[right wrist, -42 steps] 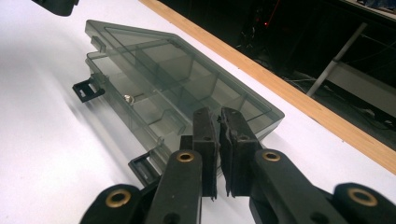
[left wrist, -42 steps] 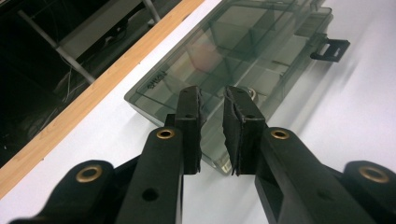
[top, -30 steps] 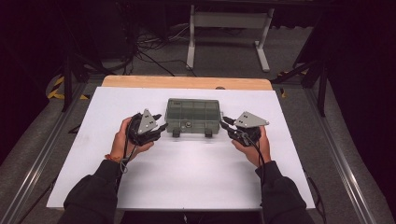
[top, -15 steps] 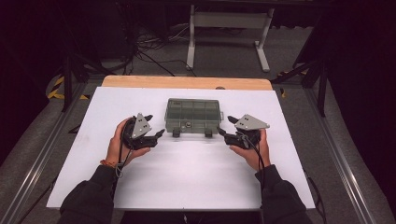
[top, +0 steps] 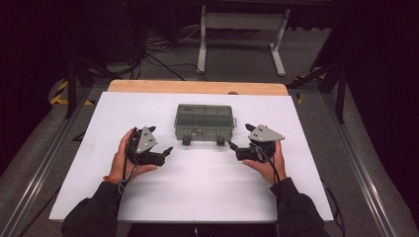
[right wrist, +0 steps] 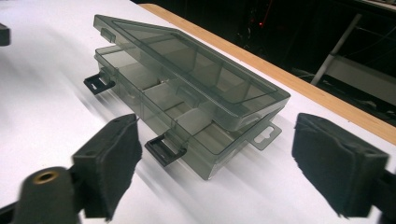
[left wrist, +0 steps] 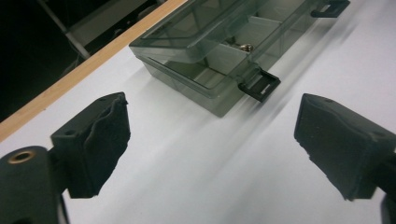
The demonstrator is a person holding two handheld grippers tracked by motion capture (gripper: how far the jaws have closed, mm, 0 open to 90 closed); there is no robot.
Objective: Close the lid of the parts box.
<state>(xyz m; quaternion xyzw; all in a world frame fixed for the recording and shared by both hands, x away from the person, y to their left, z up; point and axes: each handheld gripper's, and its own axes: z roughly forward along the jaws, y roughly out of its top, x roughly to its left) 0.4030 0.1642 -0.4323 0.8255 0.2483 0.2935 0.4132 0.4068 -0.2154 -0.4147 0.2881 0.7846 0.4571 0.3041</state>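
Note:
A smoky transparent compartment box (top: 204,121) sits in the middle of the white tabletop (top: 197,192). Its lid rests slightly ajar and both black front latches (right wrist: 163,150) hang open. A small metal screw (left wrist: 246,46) lies in one compartment of the box (left wrist: 205,51). My left gripper (top: 160,139) is open, just off the box's front left corner, with nothing between its jaws. My right gripper (top: 239,136) is open off the front right corner, also holding nothing. In the right gripper view the box (right wrist: 187,93) lies close ahead between the spread jaws.
A wooden strip (top: 197,87) edges the far side of the table. Metal rails (top: 44,163) run along both sides. Beyond the table are a white stand (top: 242,29) and cables on the dark floor. White surface stretches in front of the box.
Both grippers have drawn back from the box toward the person, the left one also sliding left. The box has stayed in place.

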